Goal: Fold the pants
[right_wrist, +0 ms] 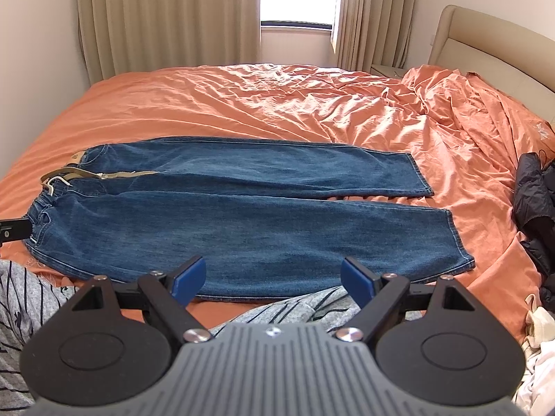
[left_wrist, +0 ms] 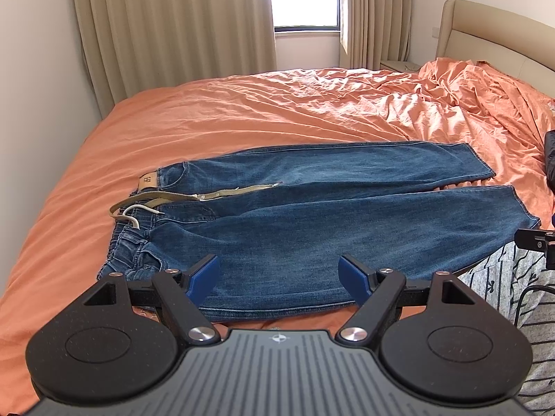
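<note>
Blue jeans lie flat on the orange bed, waist at the left, both legs stretched to the right. A tan belt and a white drawstring lie at the waist. My left gripper is open and empty, just above the near edge of the jeans by the hip. In the right wrist view the jeans lie the same way. My right gripper is open and empty over the near leg's lower edge.
The orange bedsheet is wrinkled towards the headboard at the right. A grey striped garment lies at the near edge. Dark clothes are piled at the right. Curtains and a window stand behind.
</note>
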Available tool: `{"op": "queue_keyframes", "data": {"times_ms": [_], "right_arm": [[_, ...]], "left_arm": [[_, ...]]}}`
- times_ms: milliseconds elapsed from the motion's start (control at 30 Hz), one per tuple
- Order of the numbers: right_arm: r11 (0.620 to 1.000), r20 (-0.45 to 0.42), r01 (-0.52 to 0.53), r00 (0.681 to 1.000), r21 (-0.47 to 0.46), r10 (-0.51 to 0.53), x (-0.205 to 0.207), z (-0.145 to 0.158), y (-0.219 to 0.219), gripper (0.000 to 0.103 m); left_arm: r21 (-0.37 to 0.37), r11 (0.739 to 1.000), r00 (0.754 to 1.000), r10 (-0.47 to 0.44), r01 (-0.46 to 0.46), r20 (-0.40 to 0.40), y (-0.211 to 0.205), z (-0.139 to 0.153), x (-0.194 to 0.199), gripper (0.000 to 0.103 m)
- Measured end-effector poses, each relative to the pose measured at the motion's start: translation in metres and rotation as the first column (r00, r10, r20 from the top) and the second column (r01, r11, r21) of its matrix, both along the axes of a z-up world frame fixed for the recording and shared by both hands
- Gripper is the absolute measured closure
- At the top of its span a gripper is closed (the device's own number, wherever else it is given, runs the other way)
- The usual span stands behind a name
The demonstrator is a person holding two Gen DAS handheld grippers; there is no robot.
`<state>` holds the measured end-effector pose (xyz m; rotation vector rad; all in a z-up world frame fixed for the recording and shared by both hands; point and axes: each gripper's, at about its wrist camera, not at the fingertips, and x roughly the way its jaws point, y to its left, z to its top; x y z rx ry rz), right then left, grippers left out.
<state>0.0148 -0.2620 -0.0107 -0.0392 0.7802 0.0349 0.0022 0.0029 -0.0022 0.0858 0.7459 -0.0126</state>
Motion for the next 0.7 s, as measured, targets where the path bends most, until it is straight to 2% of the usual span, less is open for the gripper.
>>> {"op": "queue_keyframes", "data": {"times_ms": [600,700], "right_arm": [[1.000,-0.007,0.013,1.000,-0.003,-0.013,0.002,-0.002,0.001,0.022],[1.000,-0.003,0.006,1.000,-0.007,-0.006,0.004,-0.004,0.001,0.022]], "left_arm": [[-0.023,1.000,1.000,-0.008,0.008,-0.019,0.008,-0.004,0.004,0.012],[-0.025,1.000,1.000,-0.003,0.003,-0.009,0.019,-0.005,0.009,0.016]]}}
